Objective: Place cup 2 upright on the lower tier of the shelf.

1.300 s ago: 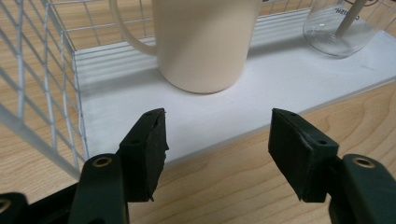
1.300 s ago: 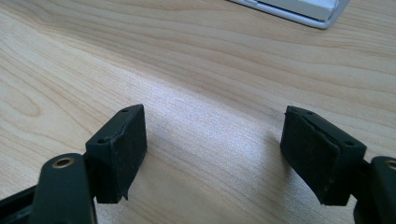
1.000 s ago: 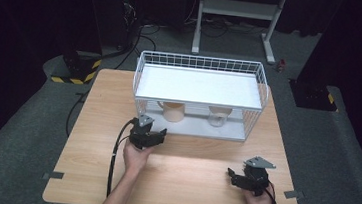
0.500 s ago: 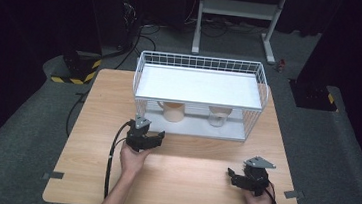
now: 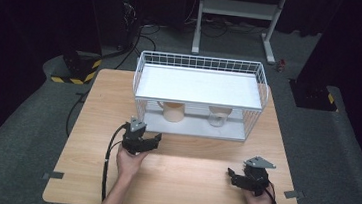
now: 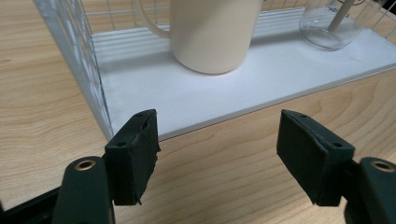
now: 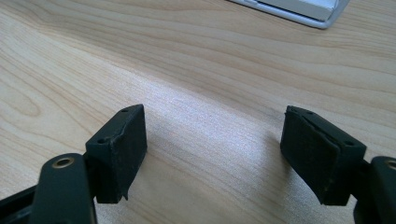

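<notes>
A white wire rack (image 5: 202, 64) stands at the back of the wooden table (image 5: 186, 183). On its lower shelf (image 6: 261, 79) sit a cream mug (image 5: 173, 111) (image 6: 212, 32) and a clear glass (image 5: 217, 116) (image 6: 329, 28) with a stick in it. My left gripper (image 5: 155, 139) (image 6: 217, 158) hovers just in front of the shelf's left corner and points at the mug. Its jaws have just been opening and nothing is between them. My right gripper (image 5: 231, 177) (image 7: 212, 154) rests low over bare wood near the front right, open and empty.
The rack's wire side wall (image 6: 79, 56) rises close to my left gripper's left jaw. A corner of the shelf board (image 7: 308, 11) shows far ahead of the right gripper. Dark floor, cables and a metal stand (image 5: 237, 17) lie beyond the table.
My left gripper has drawn back a little from the rack toward the table's near edge, and its jaws stand wider. The right gripper has kept still.
</notes>
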A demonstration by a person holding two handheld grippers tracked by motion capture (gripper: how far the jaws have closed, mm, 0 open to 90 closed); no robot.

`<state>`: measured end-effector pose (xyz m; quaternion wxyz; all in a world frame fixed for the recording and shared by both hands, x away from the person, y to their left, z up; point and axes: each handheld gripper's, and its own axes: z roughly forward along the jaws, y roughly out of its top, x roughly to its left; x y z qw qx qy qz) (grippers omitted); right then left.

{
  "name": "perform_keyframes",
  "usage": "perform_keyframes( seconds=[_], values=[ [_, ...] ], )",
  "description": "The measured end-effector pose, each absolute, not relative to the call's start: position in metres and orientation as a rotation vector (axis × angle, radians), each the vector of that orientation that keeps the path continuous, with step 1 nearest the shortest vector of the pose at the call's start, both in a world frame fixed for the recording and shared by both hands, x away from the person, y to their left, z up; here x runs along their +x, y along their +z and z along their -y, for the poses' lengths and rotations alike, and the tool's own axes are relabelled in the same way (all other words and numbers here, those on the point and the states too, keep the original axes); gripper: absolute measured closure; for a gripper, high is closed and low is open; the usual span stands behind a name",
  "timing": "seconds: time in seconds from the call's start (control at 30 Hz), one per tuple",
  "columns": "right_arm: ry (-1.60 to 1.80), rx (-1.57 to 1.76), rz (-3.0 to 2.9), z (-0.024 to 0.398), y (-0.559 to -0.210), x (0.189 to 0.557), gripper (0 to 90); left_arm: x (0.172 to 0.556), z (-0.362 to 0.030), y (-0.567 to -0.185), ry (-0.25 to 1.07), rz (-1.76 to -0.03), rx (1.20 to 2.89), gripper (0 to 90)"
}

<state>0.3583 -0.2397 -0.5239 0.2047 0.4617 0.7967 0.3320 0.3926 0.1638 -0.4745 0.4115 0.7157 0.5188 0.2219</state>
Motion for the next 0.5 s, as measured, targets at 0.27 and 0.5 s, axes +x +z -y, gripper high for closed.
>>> perform_keyframes(
  seconds=[0.27,0.5],
  values=[
    [0.926,1.288,-2.221,0.240,-0.524,0.358,22.8,0.386,-0.166,-0.470,0.558,-1.289,1.801,29.9],
    [0.926,1.288,-2.221,0.240,-0.524,0.358,22.8,0.379,-0.171,-0.471,0.557,-1.288,1.799,28.8]
  ],
)
